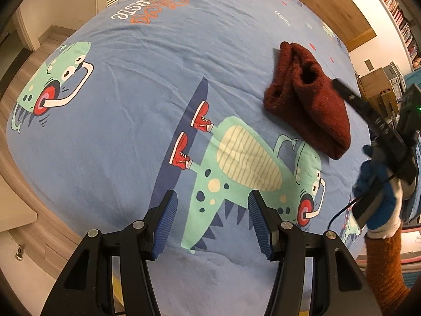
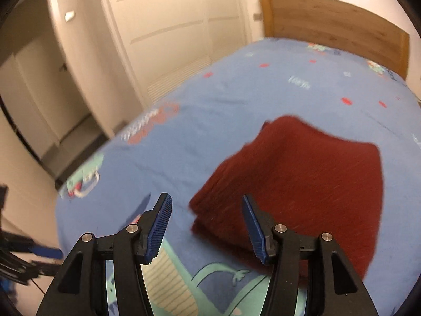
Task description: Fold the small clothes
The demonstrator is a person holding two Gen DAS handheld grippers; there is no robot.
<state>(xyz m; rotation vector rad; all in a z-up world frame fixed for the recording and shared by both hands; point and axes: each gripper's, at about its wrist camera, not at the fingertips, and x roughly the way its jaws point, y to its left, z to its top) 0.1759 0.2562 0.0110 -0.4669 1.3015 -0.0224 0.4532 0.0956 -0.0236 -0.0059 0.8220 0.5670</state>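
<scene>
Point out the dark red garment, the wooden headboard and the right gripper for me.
dark red garment (image 1: 310, 100): left wrist view, middle of the folded cloth.
wooden headboard (image 2: 334, 18): right wrist view, centre of the wood panel.
right gripper (image 2: 208, 226): right wrist view, midway between its open fingertips.

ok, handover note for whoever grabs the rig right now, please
Left gripper: open, empty, over the blue dinosaur sheet, away from the garment.
Right gripper: open, nothing between its pads, just short of the dark red knit garment.
Garment lies folded over in a loose bundle on the bed, free of both grippers.
Done: at least one fold, it seems.
Left: check the bundle is tidy, probably flatten it. No other clothes in view.
</scene>
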